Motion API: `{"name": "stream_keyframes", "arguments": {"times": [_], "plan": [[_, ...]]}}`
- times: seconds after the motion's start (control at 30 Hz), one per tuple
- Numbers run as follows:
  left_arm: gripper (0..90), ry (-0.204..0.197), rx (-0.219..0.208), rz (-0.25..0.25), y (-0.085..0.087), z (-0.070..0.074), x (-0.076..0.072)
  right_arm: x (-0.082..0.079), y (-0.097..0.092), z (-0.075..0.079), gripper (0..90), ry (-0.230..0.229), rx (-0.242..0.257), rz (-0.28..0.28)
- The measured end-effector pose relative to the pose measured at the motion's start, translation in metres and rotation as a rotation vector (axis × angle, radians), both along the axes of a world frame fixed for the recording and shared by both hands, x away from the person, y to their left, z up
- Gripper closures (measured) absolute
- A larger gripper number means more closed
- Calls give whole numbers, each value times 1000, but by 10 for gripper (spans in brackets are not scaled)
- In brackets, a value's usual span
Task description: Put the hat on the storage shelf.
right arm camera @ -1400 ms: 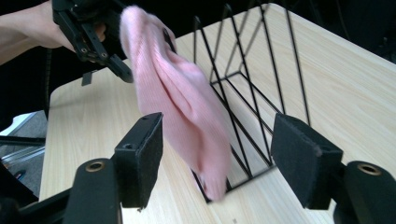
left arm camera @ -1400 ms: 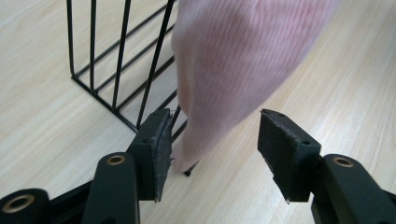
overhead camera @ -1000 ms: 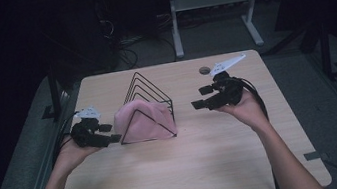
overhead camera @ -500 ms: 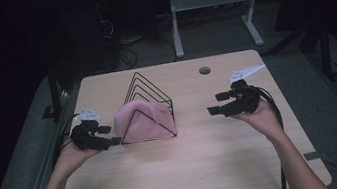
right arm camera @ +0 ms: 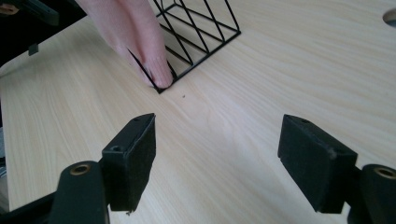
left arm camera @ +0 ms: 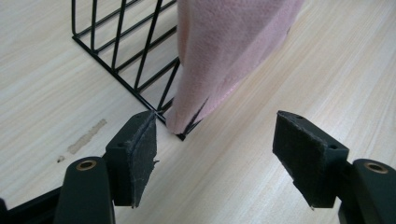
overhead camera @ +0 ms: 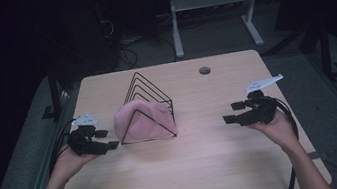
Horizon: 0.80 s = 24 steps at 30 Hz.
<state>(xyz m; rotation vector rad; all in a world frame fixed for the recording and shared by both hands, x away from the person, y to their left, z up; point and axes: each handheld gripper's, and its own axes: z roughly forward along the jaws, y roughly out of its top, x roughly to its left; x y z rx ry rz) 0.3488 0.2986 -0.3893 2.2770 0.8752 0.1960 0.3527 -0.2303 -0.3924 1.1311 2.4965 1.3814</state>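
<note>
A pink cloth (overhead camera: 144, 122) hangs draped over the front of a black triangular wire rack (overhead camera: 148, 88) in the middle of the table; it also fills the top of the left gripper view as the pink cloth (left arm camera: 224, 51) beside the rack's wires (left arm camera: 126, 51). My left gripper (overhead camera: 105, 140) rests just left of the rack's near corner, open and empty (left arm camera: 215, 163). My right gripper (overhead camera: 233, 116) sits open and empty on the right side of the table, well apart from the rack (right arm camera: 201, 32) and cloth (right arm camera: 135, 32), its jaws (right arm camera: 219, 163) pointing at them.
The light wooden table (overhead camera: 198, 171) has a round cable hole (overhead camera: 205, 70) at the back right. A pale scuff mark (left arm camera: 86, 136) lies on the wood near my left gripper. Beyond the table stand a dark floor, cables and a white desk frame (overhead camera: 208, 2).
My right gripper has drawn back from the far right area toward the near right of the table and lowered. The left gripper, cloth and rack have stayed put.
</note>
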Motion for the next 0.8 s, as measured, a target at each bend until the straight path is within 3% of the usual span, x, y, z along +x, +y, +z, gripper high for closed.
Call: {"name": "stream_keyframes", "arguments": {"times": [0.43, 0.57, 0.8], "plan": [[299, 9, -14, -1, -3, -9, -12, -24, -31, -24, 273, 24, 4, -63], [299, 8, -35, 5, -4, -9, -15, -34, -41, -31, 273, 28, 10, -81], [299, 3, -45, -6, -6, -11, -19, -47, -50, -42, 264, 43, 0, -101]]}}
